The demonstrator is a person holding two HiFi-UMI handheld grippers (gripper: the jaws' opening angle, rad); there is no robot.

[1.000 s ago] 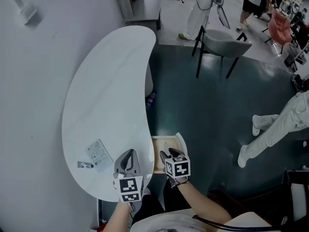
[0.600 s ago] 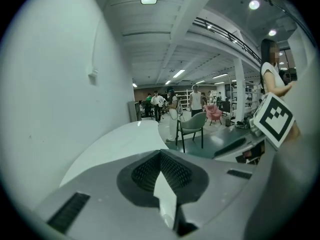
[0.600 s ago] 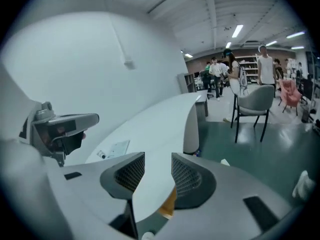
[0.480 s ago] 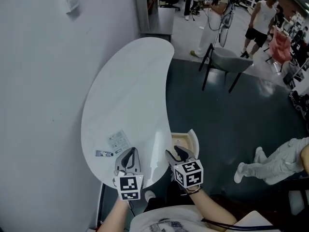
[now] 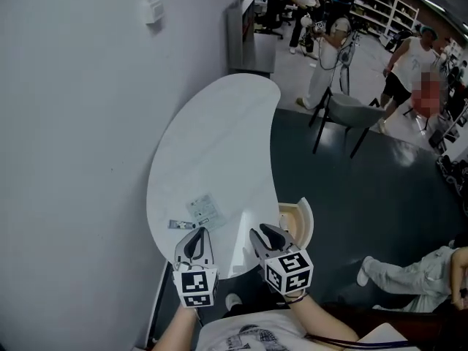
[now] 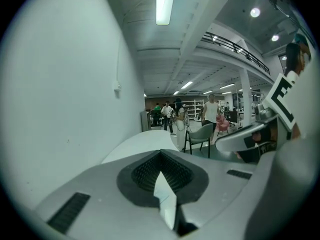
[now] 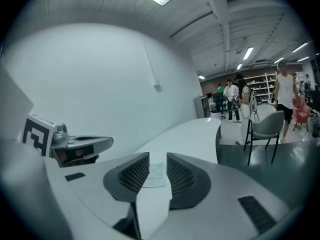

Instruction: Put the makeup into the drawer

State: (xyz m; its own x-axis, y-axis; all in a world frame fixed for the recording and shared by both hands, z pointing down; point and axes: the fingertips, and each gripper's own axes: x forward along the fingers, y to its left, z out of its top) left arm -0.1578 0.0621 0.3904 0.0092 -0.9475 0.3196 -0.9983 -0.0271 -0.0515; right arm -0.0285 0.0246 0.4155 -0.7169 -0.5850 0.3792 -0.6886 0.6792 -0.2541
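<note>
**Drawer open and bare, makeup not yet moved off the table**

Head view.
- Noted a white curved table (image 5: 219, 145) set against a wall (image 5: 73, 123).
- Found the makeup on the table's near end: a flat packet (image 5: 205, 209), and just beside it, toward the table's wall-side edge, a small tube (image 5: 180, 224).
- Spotted the drawer (image 5: 298, 222) pulled out from under the table's near right edge. Saw nothing inside the part on show.
- Logged the left gripper (image 5: 195, 236) over the table's near end, close to tube and packet, touching neither.
- Logged the right gripper (image 5: 267, 236) by the table's near right edge, next to the drawer.

Left gripper view.
- Read the jaws as pressed together at the tips, with nothing pinched.
- Saw only bare table top beyond them.

Right gripper view.
- Read the jaws as narrowly parted, having just been closing, with nothing between the pads.
- Saw the packet through the gap, lying farther along the table, apart from the pads.

Judgement.
- Done so far: drawer opened, and both grippers brought up to the table's near end.
- Left to do: lift packet and tube off the table, carry each past the table's right edge to the drawer, and release inside. No item collected yet.
- Would likely need the left jaws spread before any grab on that side.
- Expect the thin packet, lying flat on the table, to be the fiddlier pick.
</note>
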